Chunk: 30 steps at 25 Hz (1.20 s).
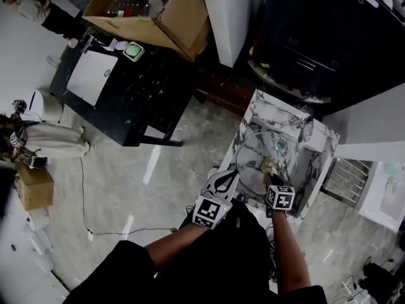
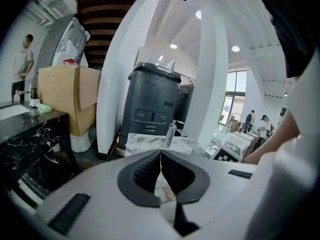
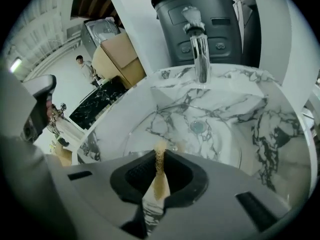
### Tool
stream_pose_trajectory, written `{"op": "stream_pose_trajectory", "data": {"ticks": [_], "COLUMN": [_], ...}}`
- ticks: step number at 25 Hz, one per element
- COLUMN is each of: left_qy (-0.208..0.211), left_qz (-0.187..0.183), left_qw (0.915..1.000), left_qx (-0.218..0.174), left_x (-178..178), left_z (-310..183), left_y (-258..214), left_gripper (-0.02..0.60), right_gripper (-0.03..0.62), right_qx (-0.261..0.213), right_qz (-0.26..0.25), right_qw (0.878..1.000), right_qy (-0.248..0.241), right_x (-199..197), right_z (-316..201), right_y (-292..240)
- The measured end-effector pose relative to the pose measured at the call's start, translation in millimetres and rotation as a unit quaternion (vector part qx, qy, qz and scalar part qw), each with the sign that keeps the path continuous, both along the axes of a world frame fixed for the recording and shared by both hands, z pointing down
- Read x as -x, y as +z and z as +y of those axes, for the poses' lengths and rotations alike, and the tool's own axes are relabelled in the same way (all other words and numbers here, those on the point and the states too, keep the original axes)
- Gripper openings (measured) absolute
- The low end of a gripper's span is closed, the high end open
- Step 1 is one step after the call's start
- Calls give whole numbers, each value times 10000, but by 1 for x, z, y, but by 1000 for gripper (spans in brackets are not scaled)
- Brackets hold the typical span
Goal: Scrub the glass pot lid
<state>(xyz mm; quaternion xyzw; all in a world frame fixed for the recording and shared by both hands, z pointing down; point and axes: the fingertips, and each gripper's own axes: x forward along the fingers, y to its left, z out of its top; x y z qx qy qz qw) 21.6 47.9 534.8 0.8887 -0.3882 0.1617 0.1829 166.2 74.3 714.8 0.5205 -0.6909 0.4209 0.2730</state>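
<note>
A clear glass pot lid (image 1: 253,139) lies in the white marble sink (image 1: 258,108); its rim shows as a thin arc (image 3: 131,134) in the right gripper view. My right gripper (image 3: 159,156) is shut on a tan sponge (image 3: 159,180), which it presses against the lid's near part (image 1: 268,165). At the sink's near left edge, my left gripper (image 1: 224,181) has its jaws together (image 2: 161,158), apparently clamped on the lid's rim; the glass itself is hard to make out there. The drain (image 3: 196,127) shows through the lid.
A chrome faucet (image 3: 200,54) stands at the sink's far side, before a dark grey machine (image 1: 329,37). To the left are a black marble table (image 1: 126,90) and an open cardboard box (image 1: 171,18). A person (image 1: 38,5) stands far left. A cable (image 1: 82,189) runs across the floor.
</note>
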Motion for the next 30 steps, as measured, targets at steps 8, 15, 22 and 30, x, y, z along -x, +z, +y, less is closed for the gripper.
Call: {"op": "stream_pose_trajectory", "data": {"ticks": [8, 15, 22, 30], "left_qy": [64, 204, 296, 376], "left_qz": [-3, 95, 285, 353], "left_qw": [10000, 9997, 9991, 9986], "left_qx": [28, 137, 145, 137], "left_x": [1, -1, 3, 13], "left_z": [-13, -19, -28, -30], "left_y": [12, 18, 15, 13], "left_gripper": [17, 16, 15, 17], "right_gripper": [58, 58, 58, 58], "right_qx": [660, 1082, 1422, 1551], "right_qz": [110, 199, 0, -232], "right_qw": [9978, 9939, 9896, 9868], "right_qy": [1, 115, 212, 414], "right_x": [-4, -2, 10, 21], "right_z": [-4, -9, -10, -12], "right_y": [40, 54, 62, 68]}}
